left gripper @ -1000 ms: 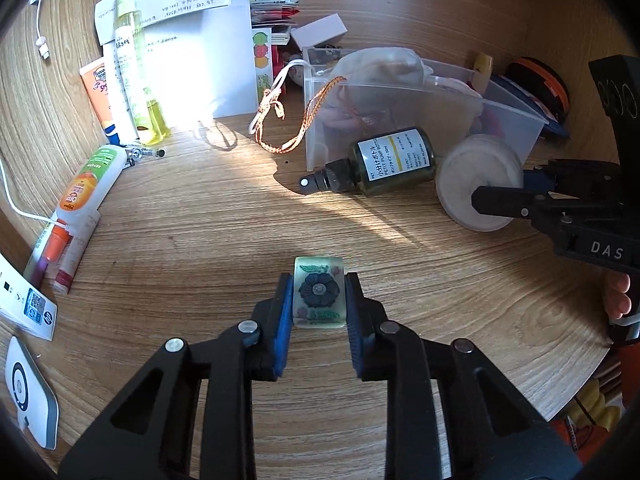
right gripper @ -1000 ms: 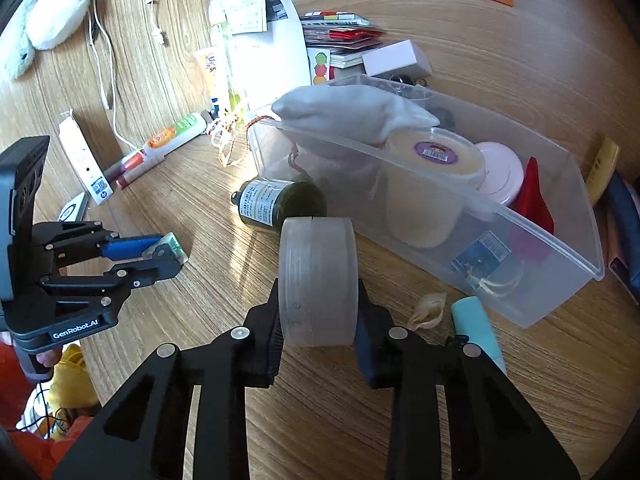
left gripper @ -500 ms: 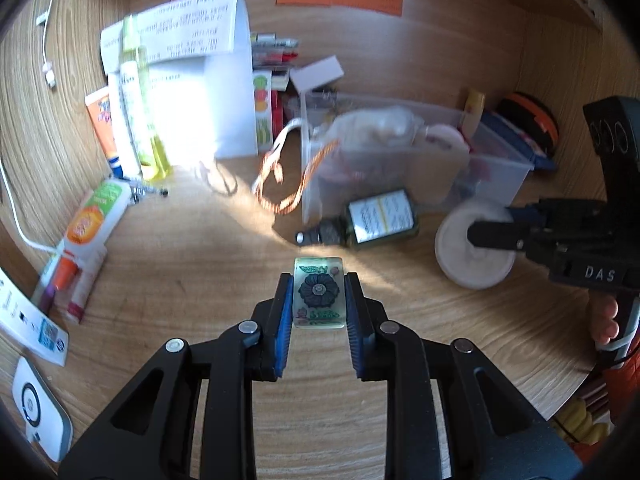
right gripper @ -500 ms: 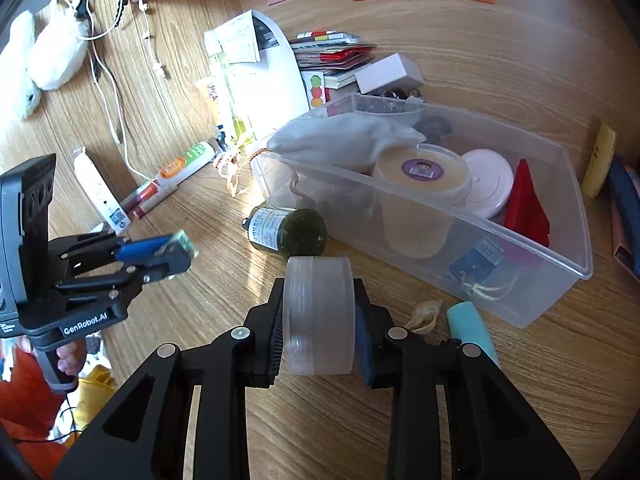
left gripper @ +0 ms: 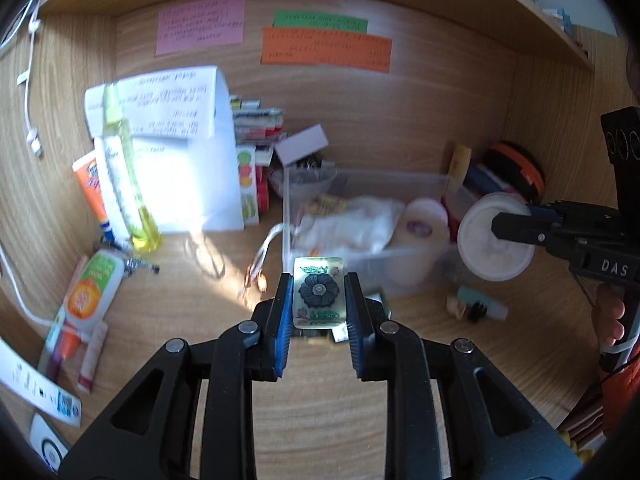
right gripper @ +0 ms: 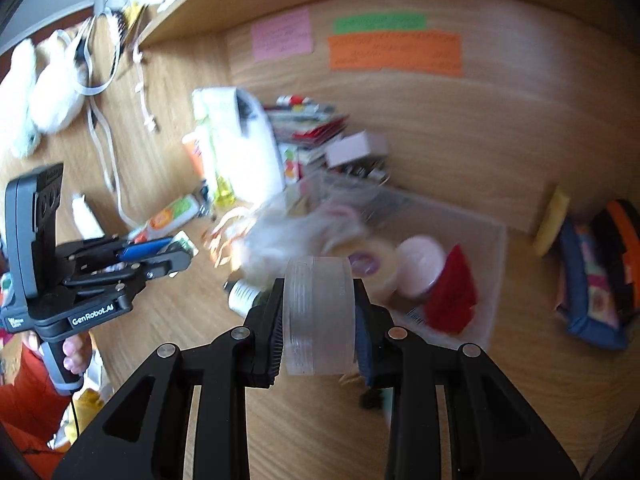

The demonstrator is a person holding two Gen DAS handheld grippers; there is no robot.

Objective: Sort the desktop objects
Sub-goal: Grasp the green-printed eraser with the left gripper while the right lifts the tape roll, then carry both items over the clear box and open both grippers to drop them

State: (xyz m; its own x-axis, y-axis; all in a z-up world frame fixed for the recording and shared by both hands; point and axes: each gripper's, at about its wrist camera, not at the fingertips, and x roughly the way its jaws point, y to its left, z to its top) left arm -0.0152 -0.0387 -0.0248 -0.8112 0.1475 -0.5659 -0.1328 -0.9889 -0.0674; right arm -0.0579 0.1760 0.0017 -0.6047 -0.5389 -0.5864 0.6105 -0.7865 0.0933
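Observation:
My left gripper (left gripper: 319,280) is shut on a small pale green tile (left gripper: 319,296) printed with a dark flower, and holds it above the wooden desk. My right gripper (right gripper: 320,292) is shut on a frosted round jar (right gripper: 320,316), gripped across its flat faces. The left wrist view shows that jar (left gripper: 486,248) from the side, level with the right end of the clear plastic bin (left gripper: 384,178). In the right wrist view the left gripper (right gripper: 186,248) hangs at the left with the tile (right gripper: 182,241). The bin's wall (right gripper: 494,280) encloses a white pouch, a tub, a pink lid and something red.
A dark green bottle (right gripper: 244,296) lies in front of the bin. At the left are tubes (left gripper: 92,292), a yellow bottle (left gripper: 124,188) and a white paper box (left gripper: 188,176). Sticky notes (left gripper: 324,46) hang on the back wall under a shelf. A person's hand (right gripper: 76,354) grips the left handle.
Both grippers have risen off the desk, each still shut on its object. The views have tilted up, so the back wall, notes and shelf now show.

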